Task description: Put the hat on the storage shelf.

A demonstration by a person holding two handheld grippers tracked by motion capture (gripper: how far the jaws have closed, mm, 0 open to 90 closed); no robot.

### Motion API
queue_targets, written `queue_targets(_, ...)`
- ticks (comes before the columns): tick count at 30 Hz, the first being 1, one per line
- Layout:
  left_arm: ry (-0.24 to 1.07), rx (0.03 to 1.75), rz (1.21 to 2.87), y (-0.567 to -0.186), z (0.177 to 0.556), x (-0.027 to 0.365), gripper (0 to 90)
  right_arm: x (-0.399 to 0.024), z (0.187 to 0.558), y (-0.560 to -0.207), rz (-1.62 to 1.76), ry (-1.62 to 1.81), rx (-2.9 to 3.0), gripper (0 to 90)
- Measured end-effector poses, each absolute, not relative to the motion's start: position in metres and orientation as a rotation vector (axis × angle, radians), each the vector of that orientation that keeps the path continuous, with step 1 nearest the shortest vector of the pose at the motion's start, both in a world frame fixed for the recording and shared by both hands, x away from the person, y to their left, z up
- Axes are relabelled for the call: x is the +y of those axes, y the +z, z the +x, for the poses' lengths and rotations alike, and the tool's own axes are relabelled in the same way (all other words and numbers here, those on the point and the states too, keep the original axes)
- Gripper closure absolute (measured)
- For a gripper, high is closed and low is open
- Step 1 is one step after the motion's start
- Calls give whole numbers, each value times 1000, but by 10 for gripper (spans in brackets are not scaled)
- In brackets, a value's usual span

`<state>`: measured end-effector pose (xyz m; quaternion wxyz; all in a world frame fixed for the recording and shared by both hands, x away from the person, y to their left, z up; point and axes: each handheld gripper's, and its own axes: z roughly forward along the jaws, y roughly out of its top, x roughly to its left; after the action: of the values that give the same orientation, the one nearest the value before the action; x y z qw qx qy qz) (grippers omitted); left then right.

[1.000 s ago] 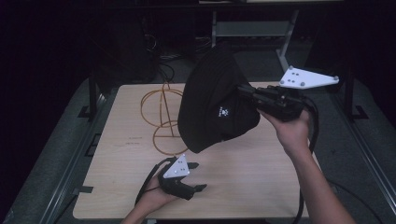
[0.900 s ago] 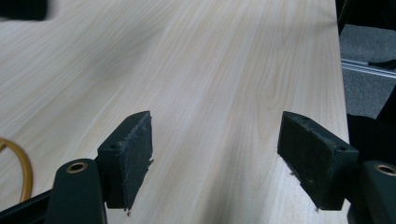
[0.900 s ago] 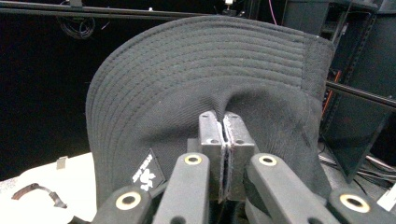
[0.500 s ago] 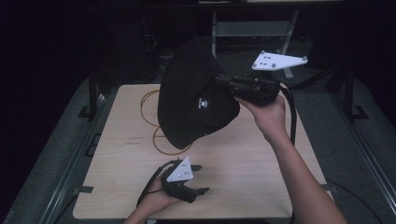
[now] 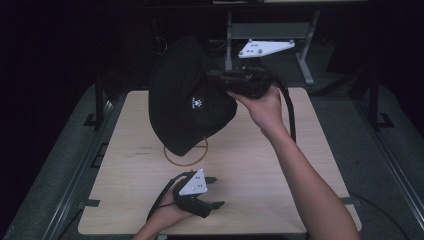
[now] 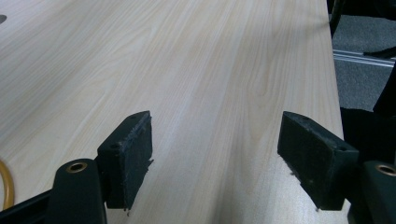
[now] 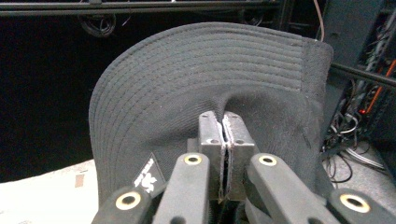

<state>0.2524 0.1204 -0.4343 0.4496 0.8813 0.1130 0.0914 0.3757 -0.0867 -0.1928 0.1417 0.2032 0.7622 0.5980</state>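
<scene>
The right hand-held gripper [image 5: 212,80] pinches a fold of the black hat [image 5: 187,100], holding it aloft over the table [image 5: 280,200] and an orange ring [image 5: 186,159], where the soft, light fabric droops, while the left hand-held gripper [image 5: 212,192] rests spread apart, empty.

No legible text; small white emblem label [image 5: 198,103] on black hat [image 5: 175,100].
</scene>
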Motion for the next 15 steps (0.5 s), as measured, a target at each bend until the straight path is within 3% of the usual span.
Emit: queue_targets(15,232,266,2183,-435,253,118,259,-39,399,-180,540,1657,2286,879)
